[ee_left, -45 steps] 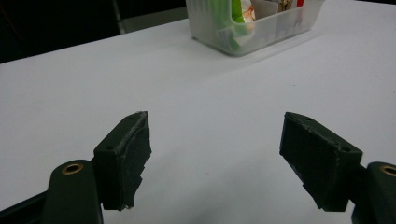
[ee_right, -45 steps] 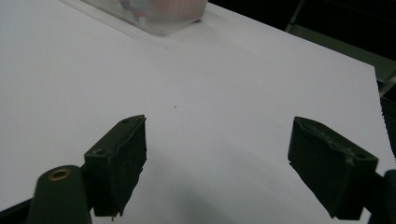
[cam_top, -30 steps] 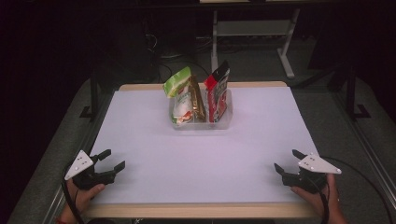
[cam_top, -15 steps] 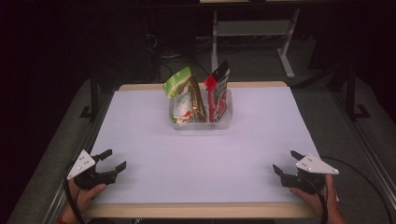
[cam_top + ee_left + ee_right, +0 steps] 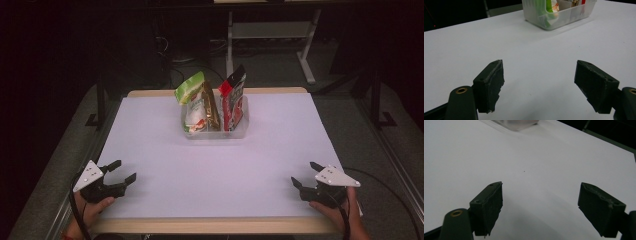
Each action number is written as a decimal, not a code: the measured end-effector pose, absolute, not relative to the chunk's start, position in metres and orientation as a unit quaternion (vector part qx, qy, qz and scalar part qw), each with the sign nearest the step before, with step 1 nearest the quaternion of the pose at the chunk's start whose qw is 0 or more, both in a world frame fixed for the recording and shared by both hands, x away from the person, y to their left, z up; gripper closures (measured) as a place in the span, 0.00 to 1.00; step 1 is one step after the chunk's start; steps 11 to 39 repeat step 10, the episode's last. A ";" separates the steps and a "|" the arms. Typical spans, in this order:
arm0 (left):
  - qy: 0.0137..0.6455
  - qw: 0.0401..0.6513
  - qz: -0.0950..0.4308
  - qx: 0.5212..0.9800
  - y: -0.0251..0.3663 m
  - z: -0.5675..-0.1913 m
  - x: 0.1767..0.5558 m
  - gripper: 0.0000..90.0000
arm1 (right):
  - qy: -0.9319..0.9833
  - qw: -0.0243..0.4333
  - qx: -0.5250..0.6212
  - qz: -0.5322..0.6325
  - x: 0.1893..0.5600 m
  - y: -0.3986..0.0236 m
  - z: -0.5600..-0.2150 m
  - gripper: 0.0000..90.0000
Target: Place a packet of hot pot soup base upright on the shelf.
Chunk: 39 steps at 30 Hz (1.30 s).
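Holding both hands at the near edge, I kept the left gripper [image 5: 121,172] and right gripper [image 5: 303,174] spread and empty, judging the next move a reach to the snack packets [image 5: 212,102] in the clear bin [image 5: 215,132] at the table's far middle.

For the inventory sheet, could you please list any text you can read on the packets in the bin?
None can be read: print on the green packet, the brown packet and the red packet in the clear bin is too small and blurred.

The right gripper [image 5: 304,175] seems to have shifted slightly inward.
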<state>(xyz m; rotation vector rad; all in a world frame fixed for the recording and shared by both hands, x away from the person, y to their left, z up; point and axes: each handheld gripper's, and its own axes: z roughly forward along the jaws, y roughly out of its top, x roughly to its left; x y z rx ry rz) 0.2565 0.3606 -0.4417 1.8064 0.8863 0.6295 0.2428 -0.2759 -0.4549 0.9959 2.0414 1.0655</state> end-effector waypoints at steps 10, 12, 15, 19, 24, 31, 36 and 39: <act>0.364 0.496 0.259 0.744 0.359 -0.441 0.259 0.26 | 0.772 0.310 0.377 0.406 0.242 -0.277 -0.455 0.22; 0.364 0.496 0.259 0.744 0.359 -0.441 0.259 0.26 | 0.772 0.310 0.377 0.406 0.242 -0.277 -0.455 0.22; 0.364 0.496 0.259 0.744 0.359 -0.441 0.259 0.26 | 0.772 0.310 0.377 0.406 0.242 -0.277 -0.455 0.22; 0.364 0.496 0.259 0.744 0.359 -0.441 0.259 0.26 | 0.772 0.310 0.377 0.406 0.242 -0.277 -0.455 0.22; 0.364 0.496 0.259 0.744 0.359 -0.441 0.259 0.26 | 0.772 0.310 0.377 0.406 0.242 -0.277 -0.455 0.22; 0.364 0.496 0.259 0.744 0.359 -0.441 0.259 0.26 | 0.772 0.310 0.377 0.406 0.242 -0.277 -0.455 0.22; 0.364 0.496 0.259 0.744 0.359 -0.441 0.259 0.26 | 0.772 0.310 0.377 0.406 0.242 -0.277 -0.455 0.22; 0.364 0.496 0.259 0.744 0.359 -0.441 0.259 0.26 | 0.772 0.310 0.377 0.406 0.242 -0.277 -0.455 0.22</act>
